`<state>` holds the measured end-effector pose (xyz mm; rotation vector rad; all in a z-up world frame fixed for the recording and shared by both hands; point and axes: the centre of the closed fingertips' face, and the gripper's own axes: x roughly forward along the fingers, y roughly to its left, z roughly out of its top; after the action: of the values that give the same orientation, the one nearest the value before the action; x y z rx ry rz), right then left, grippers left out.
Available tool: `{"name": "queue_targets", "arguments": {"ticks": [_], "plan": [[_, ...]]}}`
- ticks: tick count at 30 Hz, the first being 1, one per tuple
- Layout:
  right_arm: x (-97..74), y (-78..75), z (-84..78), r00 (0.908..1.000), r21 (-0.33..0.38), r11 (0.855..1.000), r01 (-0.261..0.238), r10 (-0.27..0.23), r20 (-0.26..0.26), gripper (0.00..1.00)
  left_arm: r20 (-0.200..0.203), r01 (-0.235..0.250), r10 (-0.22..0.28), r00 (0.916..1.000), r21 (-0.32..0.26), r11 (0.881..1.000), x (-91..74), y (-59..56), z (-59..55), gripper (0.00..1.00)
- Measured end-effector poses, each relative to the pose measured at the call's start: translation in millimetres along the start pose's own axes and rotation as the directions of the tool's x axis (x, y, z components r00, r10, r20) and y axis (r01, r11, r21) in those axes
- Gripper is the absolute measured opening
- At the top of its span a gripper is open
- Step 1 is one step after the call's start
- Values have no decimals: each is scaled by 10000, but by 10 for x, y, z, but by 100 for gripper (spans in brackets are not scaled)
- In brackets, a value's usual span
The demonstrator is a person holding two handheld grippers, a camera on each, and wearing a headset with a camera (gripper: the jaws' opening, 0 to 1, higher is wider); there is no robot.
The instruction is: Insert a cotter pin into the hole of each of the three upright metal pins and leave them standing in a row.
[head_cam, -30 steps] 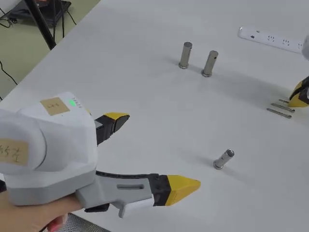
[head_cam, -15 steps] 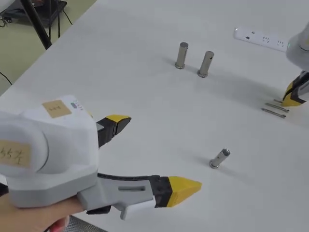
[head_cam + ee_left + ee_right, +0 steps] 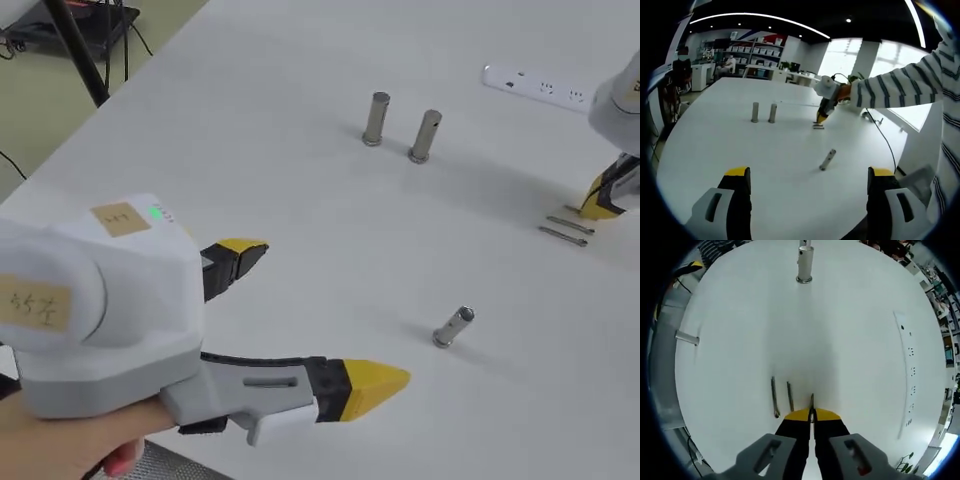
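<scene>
Surface: a plain white workbench (image 3: 250, 150) is seen, with soft shadows cast beside each object.
Beyond the left edge: floor, black cables (image 3: 20, 40) and a dark slanted stand leg (image 3: 75, 45) are seen.
Room: in the left gripper view, shelving (image 3: 747, 50) along the far wall, bright windows (image 3: 880, 60) and a curved ceiling light strip (image 3: 760, 17) are made out.
Power strip (image 3: 535, 87): a white strip is laid flat along the far right edge.
Upright metal pins: two (image 3: 376, 118) (image 3: 425, 135) are stood side by side toward the far edge, near each other but apart.
Fallen metal pin (image 3: 453, 327): laid on its side mid-bench, well apart from the standing pair.
Loose cotter pins: two (image 3: 774, 396) (image 3: 789, 396) are laid parallel near the right edge, just beside the right gripper's tips.
Right gripper (image 3: 812, 415): jaws are pressed together on a third cotter pin (image 3: 812, 401), which juts out from between the tips; the tips are held down at the surface.
Left gripper (image 3: 322, 314): held by a hand (image 3: 60, 450) over the near left corner, jaws spread wide, nothing between them.
Sleeve (image 3: 900, 90): a striped sleeve is seen behind the right gripper.
</scene>
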<state>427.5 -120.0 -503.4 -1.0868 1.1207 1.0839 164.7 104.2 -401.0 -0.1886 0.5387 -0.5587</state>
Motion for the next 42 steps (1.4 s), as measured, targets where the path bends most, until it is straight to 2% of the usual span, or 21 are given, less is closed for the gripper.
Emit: {"name": "queue_targets", "arguments": {"ticks": [3, 4, 5, 6, 11, 14, 16, 18, 20, 22, 24, 26, 29, 32, 35, 40, 41, 42], "plan": [[-9, 20, -2, 9998, 410, 9991, 74, -81, 166, 0, 10, 45, -45, 10000, 8, 10000, -11, -14, 7, 96], [-11, 19, -16, 9999, 523, 9986, 115, -119, 84, 0, 18, 42, -42, 10000, 30, 10000, -15, -16, 12, 96], [-18, 5, -58, 9995, 805, 9964, 279, -265, -182, 0, 27, 37, -37, 10000, 52, 10000, -19, -17, 19, 96], [-27, 5, -100, 9983, 788, 9961, 400, -364, -465, 0, 38, 32, -32, 10000, 78, 10000, -24, -17, 28, 96], [-55, 51, -164, 9978, 995, 9938, 489, -442, -491, 0, 90, 27, -28, 10000, 178, 9998, -42, -17, 57, 96], [-177, 114, -148, 9982, 1356, 9890, 589, -571, -171, 0, 105, 32, -35, 9999, 244, 9997, -55, -23, 71, 96], [-281, 119, -138, 9969, 1356, 9879, 757, -777, 93, 0, 96, 27, -29, 9999, 224, 9997, -62, -26, 77, 97], [-396, 111, -133, 9940, 1352, 9858, 993, -1045, 320, 0, 97, 65, -67, 9999, 241, 9997, -70, -38, 84, 97], [-486, 134, -122, 9925, 1367, 9852, 1034, -1113, 514, 0, 134, 120, -124, 9998, 300, 9995, -75, -53, 96, 97], [-567, 89, -90, 9874, 1379, 9831, 1200, -1327, 867, 0, 155, 137, -143, 9998, 368, 9992, -79, -60, 105, 97], [-686, 99, -18, 9793, 1387, 9810, 1357, -1540, 1310, 0, 157, 162, -169, 9997, 398, 9991, -85, -66, 113, 97], [-840, 199, 62, 9674, 1423, 9770, 1588, -1827, 1751, 0, 154, 177, -183, 9997, 407, 9990, -95, -70, 125, 97], [-1026, 300, 199, 9379, 1724, 9685, 1798, -2217, 2669, 0, 250, 144, -153, 9996, 355, 9993, -120, -63, 158, 97], [-1082, 358, 251, 9172, 1920, 9633, 1876, -2417, 3167, 0, 356, 221, -234, 9991, 371, 9991, -143, -72, 195, 97], [-1119, 489, 246, 9096, 1874, 9614, 2015, -2546, 3282, 0, 473, 364, -380, 9982, 350, 9987, -163, -98, 248, 97], [-1221, 668, 295, 8828, 1864, 9560, 2265, -2824, 3753, 0, 750, 509, -538, 9957, 396, 9979, -189, -128, 367, 97], [-1259, 696, 319, 8730, 1863, 9537, 2360, -2923, 3903, 0, 836, 514, -540, 9950, 333, 9981, -193, -125, 394, 97], [-1321, 717, 355, 8535, 1937, 9460, 2600, -3190, 4122, 0, 884, 521, -545, 9946, 292, 9982, -197, -122, 411, 96]]}}
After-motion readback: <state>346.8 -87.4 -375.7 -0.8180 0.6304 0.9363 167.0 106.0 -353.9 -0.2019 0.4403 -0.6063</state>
